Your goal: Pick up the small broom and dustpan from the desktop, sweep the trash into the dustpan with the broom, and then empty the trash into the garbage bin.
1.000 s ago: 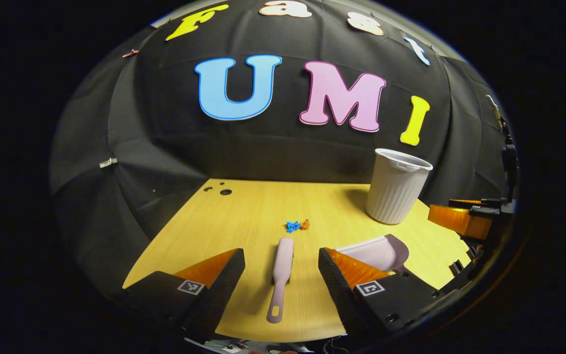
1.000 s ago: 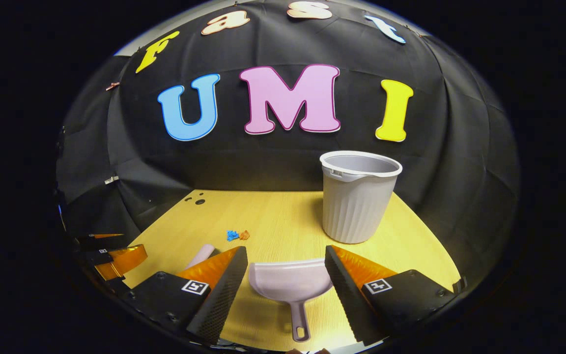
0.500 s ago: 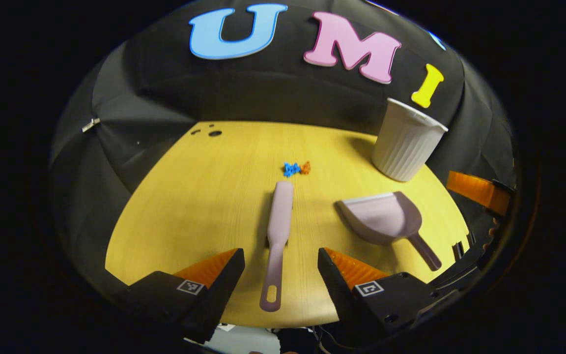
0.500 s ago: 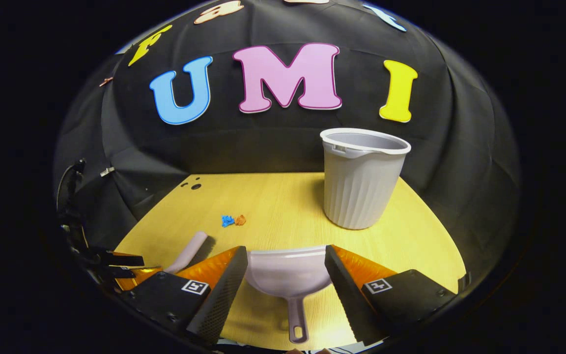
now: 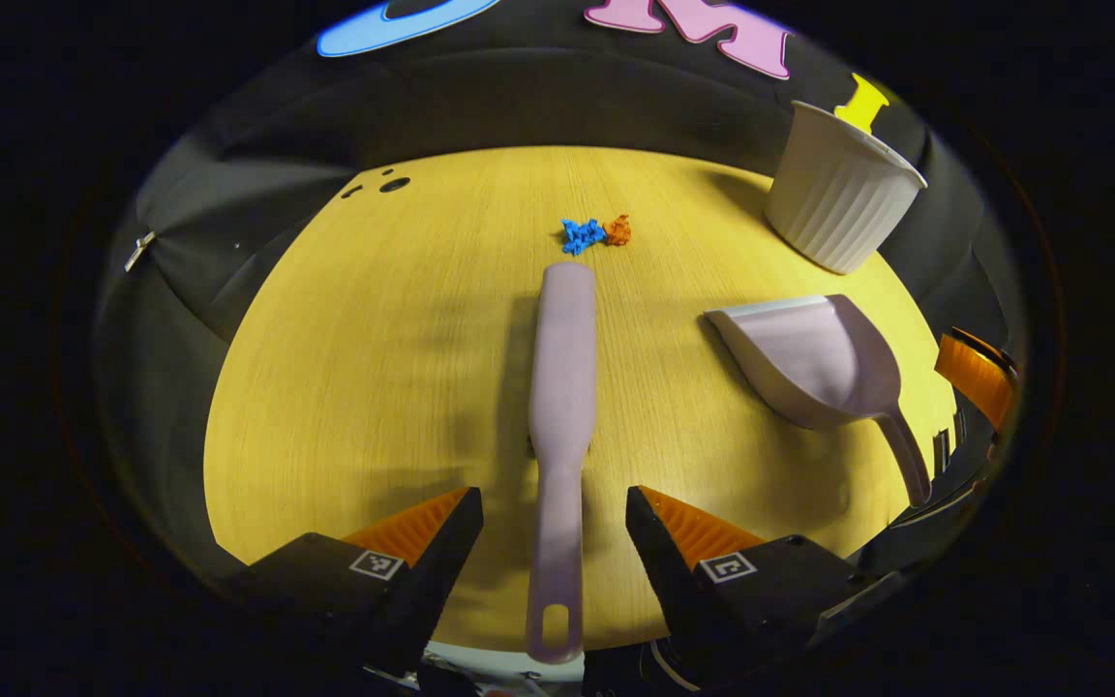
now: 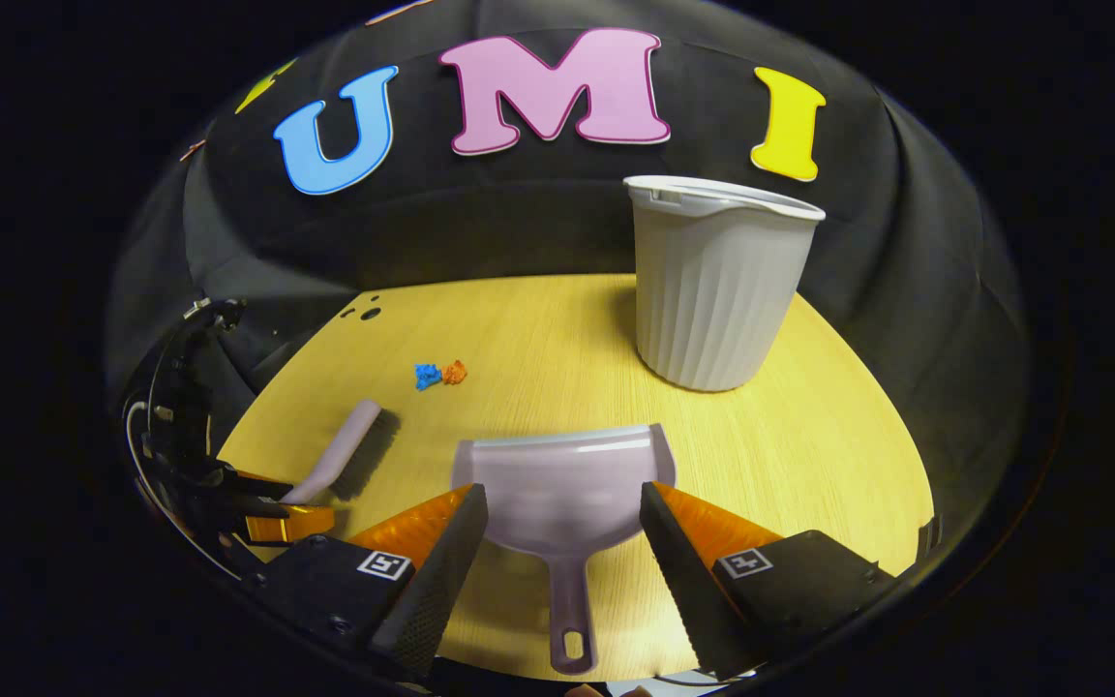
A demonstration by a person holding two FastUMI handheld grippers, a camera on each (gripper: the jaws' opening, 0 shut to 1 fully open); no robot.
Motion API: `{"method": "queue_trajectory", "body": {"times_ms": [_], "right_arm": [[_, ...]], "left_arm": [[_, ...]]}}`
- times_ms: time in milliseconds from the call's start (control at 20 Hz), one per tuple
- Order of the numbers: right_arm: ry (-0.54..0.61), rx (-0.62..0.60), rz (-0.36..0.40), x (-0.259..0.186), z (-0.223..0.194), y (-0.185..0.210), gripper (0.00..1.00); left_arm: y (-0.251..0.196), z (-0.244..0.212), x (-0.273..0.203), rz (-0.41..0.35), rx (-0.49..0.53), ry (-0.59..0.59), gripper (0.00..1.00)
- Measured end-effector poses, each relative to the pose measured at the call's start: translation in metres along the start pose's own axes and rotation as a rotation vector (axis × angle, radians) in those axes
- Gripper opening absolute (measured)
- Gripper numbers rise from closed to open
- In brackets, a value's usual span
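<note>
Tongs on the left (image 5: 554, 513) gape wide astride the broom (image 5: 562, 387) handle, untouching. Trash (image 5: 594, 232) lies just beyond the broom's head on the counter (image 5: 374, 339). Right of the broom, the right tongs (image 6: 563, 518) straddle the dustpan (image 6: 562, 479), open; the bin (image 6: 717, 281) stands beyond.

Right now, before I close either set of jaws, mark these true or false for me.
1. The left gripper has its jaws open on either side of the broom handle. True.
2. The dustpan is already lifted off the desk. False: it lies on the desk, its handle between the right gripper's open jaws.
3. The trash lies just beyond the broom's far end. True.
4. The garbage bin is tipped over. False: it stands upright.
</note>
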State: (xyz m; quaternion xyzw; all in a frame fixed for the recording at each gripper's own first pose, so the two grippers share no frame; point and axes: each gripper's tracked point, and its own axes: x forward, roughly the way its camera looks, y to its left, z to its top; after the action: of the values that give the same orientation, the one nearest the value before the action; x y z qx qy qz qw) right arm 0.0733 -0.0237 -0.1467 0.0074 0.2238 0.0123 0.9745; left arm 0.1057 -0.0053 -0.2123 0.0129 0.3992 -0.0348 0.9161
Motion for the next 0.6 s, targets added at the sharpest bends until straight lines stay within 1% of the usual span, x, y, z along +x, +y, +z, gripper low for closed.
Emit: {"method": "queue_trajectory", "body": {"times_ms": [250, 300, 450, 500, 600], "right_arm": [[0.067, 0.020, 0.012, 0.012, -0.016, -0.005, 0.99], [0.075, 0.023, 0.011, 0.015, -0.017, -0.006, 0.99], [0.114, 0.035, 0.006, 0.018, -0.025, -0.010, 0.99], [0.130, 0.038, 0.009, 0.019, -0.030, -0.010, 0.99], [0.164, 0.041, 0.010, 0.021, -0.038, -0.012, 0.99]], "left_arm": [[-0.001, 0.001, 0.019, -0.001, 0.057, 0.088, 0.92], [-0.002, 0.000, 0.023, 0.000, 0.064, 0.103, 0.88], [-0.005, 0.004, 0.034, -0.004, 0.062, 0.109, 0.85], [-0.006, 0.004, 0.038, -0.008, 0.054, 0.109, 0.82], [-0.003, 0.007, 0.041, 0.000, 0.050, 0.100, 0.69]]}}
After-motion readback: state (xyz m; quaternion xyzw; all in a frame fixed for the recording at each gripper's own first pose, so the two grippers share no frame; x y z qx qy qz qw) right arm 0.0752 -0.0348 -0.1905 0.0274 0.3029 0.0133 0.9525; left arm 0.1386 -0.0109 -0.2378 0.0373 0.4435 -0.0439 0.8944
